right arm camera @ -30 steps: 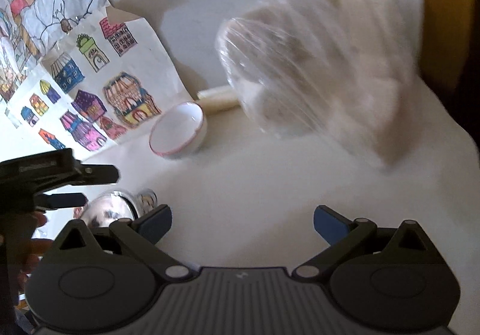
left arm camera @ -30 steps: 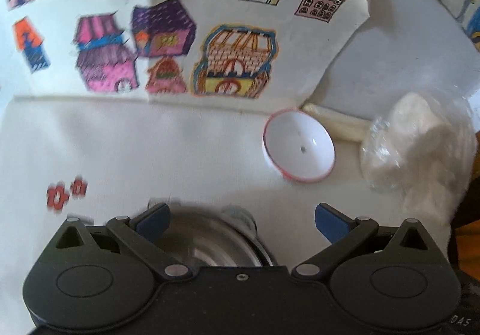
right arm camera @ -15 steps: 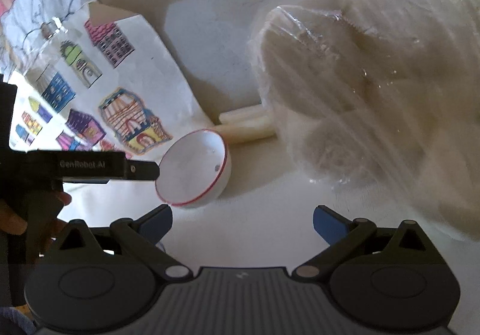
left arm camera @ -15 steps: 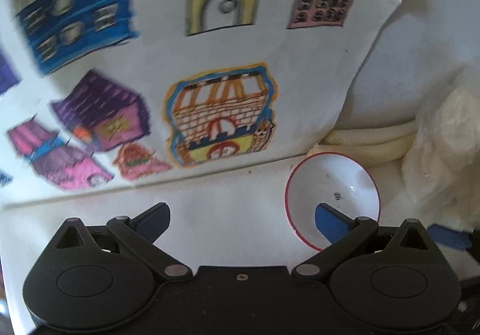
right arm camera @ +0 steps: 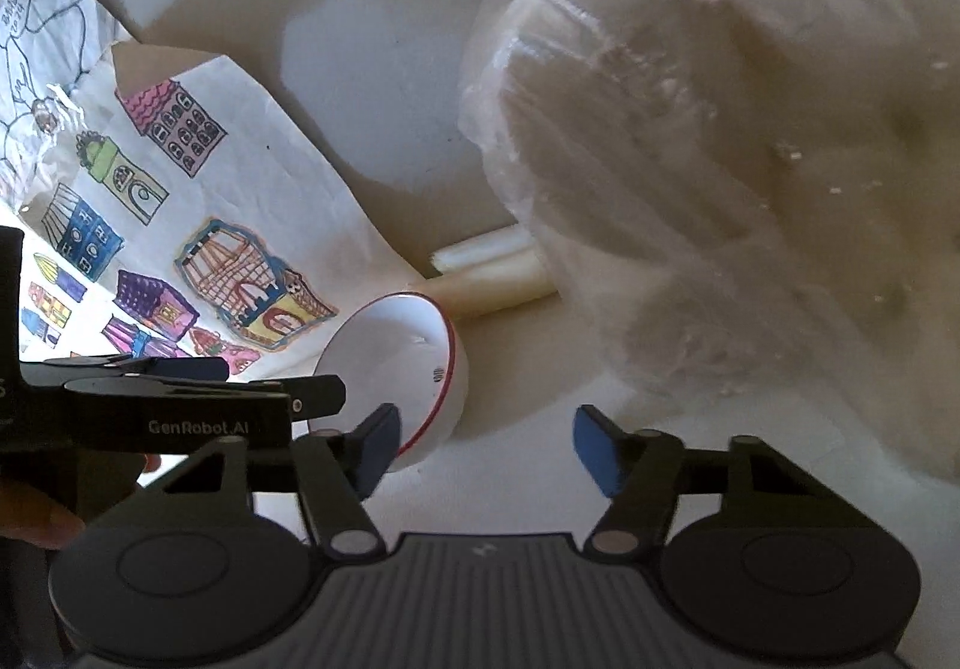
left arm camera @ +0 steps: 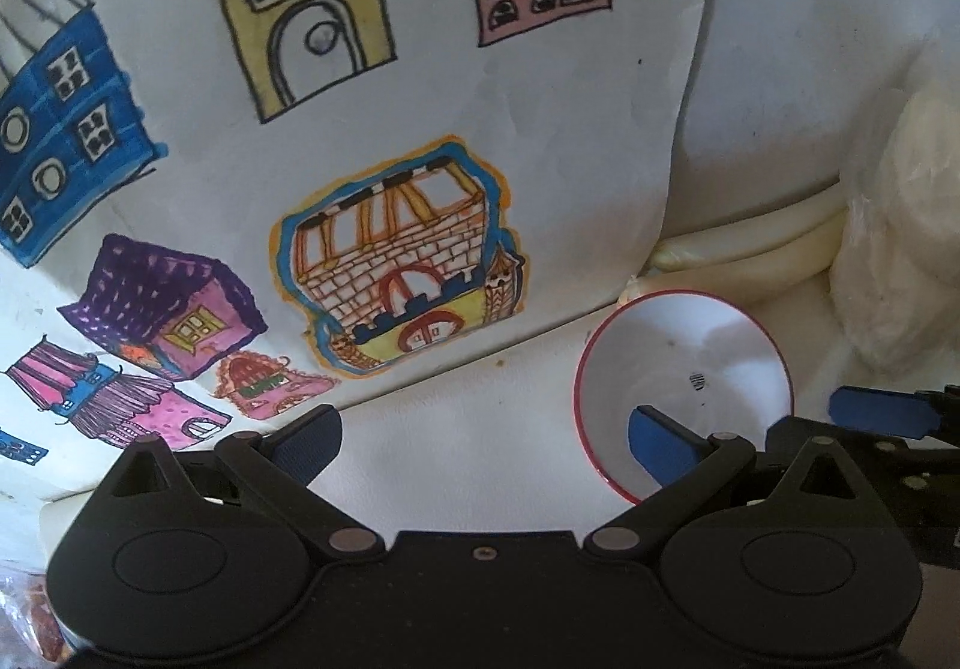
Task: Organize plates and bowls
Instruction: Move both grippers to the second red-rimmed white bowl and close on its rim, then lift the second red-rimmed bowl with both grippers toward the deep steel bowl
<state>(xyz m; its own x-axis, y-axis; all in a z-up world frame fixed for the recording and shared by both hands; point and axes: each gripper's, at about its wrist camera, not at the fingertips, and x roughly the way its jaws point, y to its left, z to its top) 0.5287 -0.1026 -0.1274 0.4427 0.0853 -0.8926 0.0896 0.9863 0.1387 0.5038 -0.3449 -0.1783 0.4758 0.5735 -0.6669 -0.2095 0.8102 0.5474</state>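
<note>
Both our tongs spread, nothing pinched. Left gripper (left arm camera: pixel 483 432) has closed on bowl (left arm camera: pixel 684 387) within last second; its right finger (left arm camera: pixel 660 453) now dips over red rim, metal dish gone from view. Right gripper (right arm camera: pixel 486 450) spread too, left finger beside bowl wall (right arm camera: pixel 396 363). We judge rim pinch next. Bowl sits tilted on white cloth beside house drawing (left arm camera: pixel 402 255) and candles (right arm camera: pixel 498 273). Only right view shows tilt and full plastic bag (right arm camera: pixel 708 159).
</note>
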